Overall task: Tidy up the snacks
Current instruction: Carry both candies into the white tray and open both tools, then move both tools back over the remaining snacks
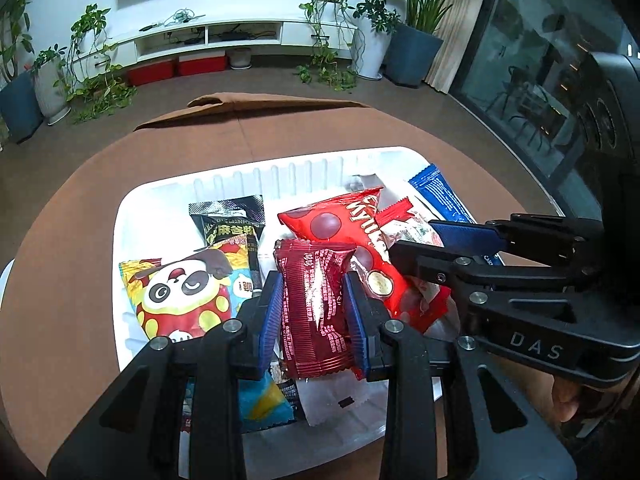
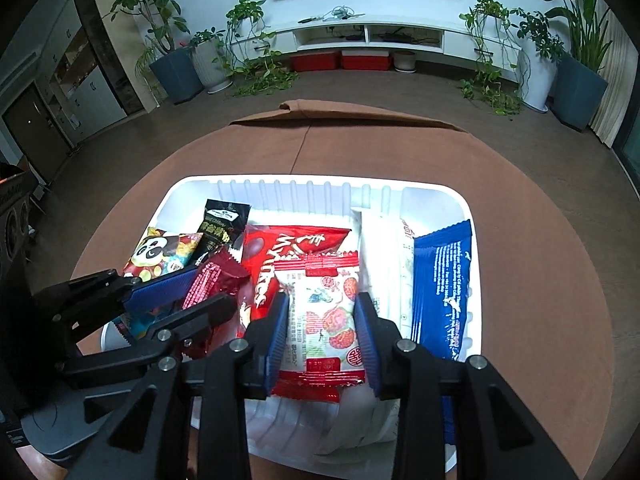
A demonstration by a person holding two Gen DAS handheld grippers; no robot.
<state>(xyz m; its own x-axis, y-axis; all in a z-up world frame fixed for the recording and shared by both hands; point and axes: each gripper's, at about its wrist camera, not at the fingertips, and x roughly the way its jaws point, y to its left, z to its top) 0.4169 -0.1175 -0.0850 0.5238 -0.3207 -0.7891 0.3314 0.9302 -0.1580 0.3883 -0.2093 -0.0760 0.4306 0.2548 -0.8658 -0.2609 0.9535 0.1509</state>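
Note:
A white tray on a round brown table holds several snack packets. My left gripper is shut on a dark red packet and holds it over the tray. It also shows in the right wrist view. My right gripper is shut on a white and red berry packet, seen beside the left gripper in the left wrist view. Around them lie a big red chocolate bag, a panda bag, a black packet and a blue packet.
The tray sits mid-table on a brown cloth. A white long packet lies between the berry and blue packets. Beyond the table are floor, potted plants and a TV cabinet.

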